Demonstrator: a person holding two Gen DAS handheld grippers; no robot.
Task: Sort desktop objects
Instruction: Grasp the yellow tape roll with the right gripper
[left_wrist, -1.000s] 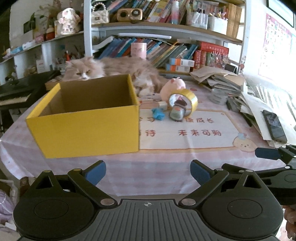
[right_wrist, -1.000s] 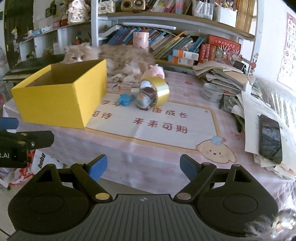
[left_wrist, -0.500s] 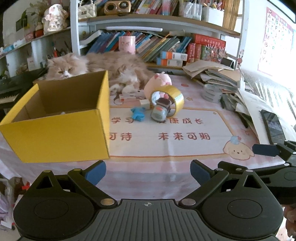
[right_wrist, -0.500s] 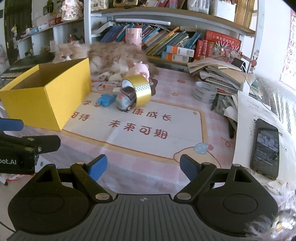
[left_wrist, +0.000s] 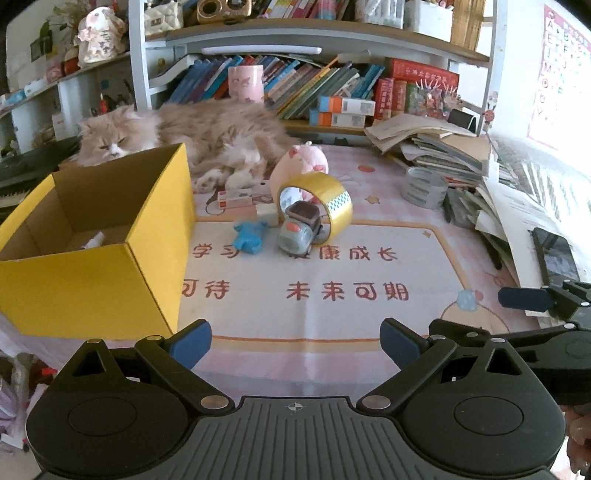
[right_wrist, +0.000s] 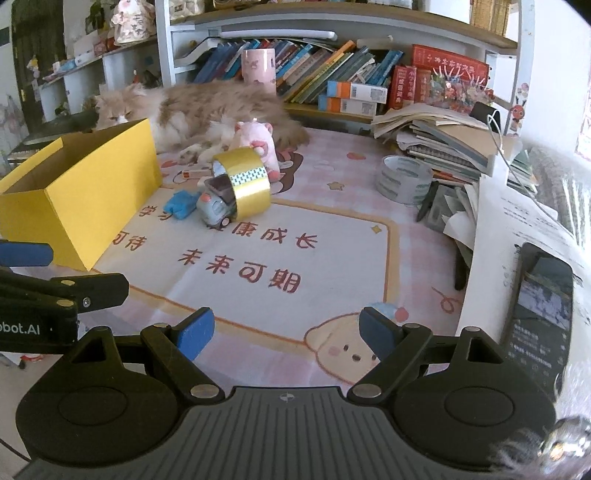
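Both grippers have been carried forward over the near edge of the worktop (left_wrist: 369, 206) within the last second, so that the cluster of small objects is now seen larger and closer; this is judged to be the approach before a first pick, with nothing sorted by this move. The left gripper (left_wrist: 295, 338) is held with its jaws wide apart and empty, and the right gripper (right_wrist: 286, 328) likewise, with jaws spread and nothing between them. At about ten o'clock in the left wrist view a yellow cardboard box (left_wrist: 92, 284) stands open-topped on the worktop; a small white item is glimpsed on its floor, but what it is cannot be told. Farther on, near twelve o'clock, a grey toy car (left_wrist: 299, 232) is lodged against a roll of gold tape (left_wrist: 325, 203), with a blue toy (left_wrist: 249, 238) just beside it toward the box. Behind these a pink plush pig (left_wrist: 299, 164) is seen, and beyond it a long-haired cat (left_wrist: 192, 136) lies along the far edge.
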